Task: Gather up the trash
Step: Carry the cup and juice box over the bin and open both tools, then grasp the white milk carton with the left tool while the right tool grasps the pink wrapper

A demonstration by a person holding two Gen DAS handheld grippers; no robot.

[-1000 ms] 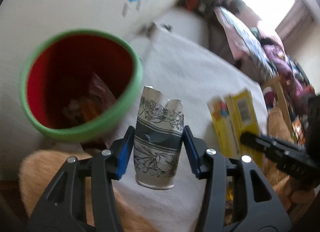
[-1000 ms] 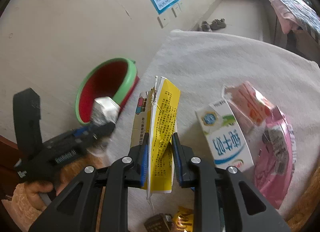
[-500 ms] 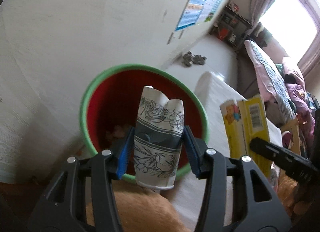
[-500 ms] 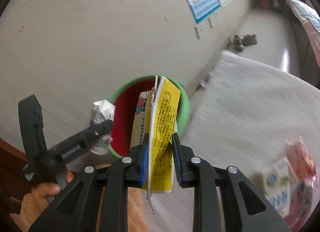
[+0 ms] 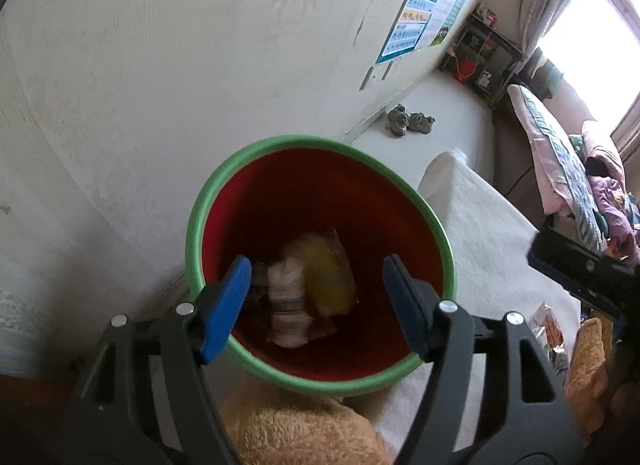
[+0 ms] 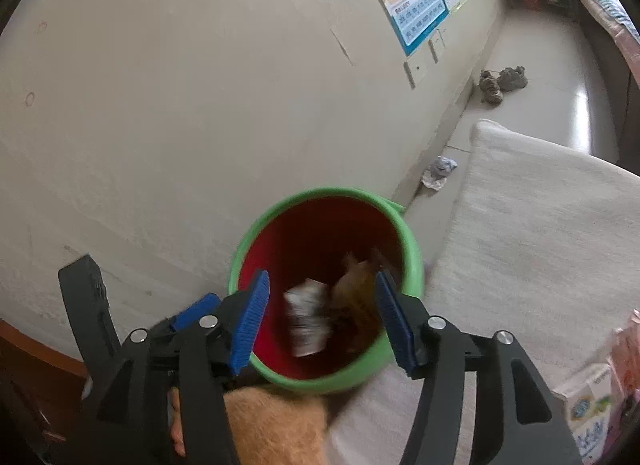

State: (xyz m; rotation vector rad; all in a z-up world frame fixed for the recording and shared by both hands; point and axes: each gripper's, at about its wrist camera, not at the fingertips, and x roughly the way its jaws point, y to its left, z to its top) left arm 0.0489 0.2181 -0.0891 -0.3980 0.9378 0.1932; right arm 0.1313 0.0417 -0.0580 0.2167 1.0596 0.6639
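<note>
A red bin with a green rim [image 5: 224, 201] [image 6: 412, 249] stands between the wall and the white-covered table. Inside it lie the crushed patterned paper cup [image 5: 290, 301] [image 6: 308, 319] and the yellow carton [image 5: 326, 277] [image 6: 354, 289], both blurred. My left gripper [image 5: 320, 305] is open and empty right above the bin's mouth. My right gripper [image 6: 322, 315] is open and empty above the bin too. The left gripper's blue pad [image 6: 196, 311] shows at the left of the right wrist view.
The white cloth-covered table [image 6: 540, 233] lies right of the bin. A white milk carton [image 6: 588, 413] and a pink wrapper [image 6: 628, 349] lie at its right edge. A crumpled wrapper [image 6: 440, 171] and shoes [image 6: 502, 83] are on the floor by the wall. Orange fuzzy sleeves [image 5: 304, 429] sit below the grippers.
Both grippers opened over the bin. The paper cup left the left gripper and the yellow carton left the right gripper; both now lie inside the bin.
</note>
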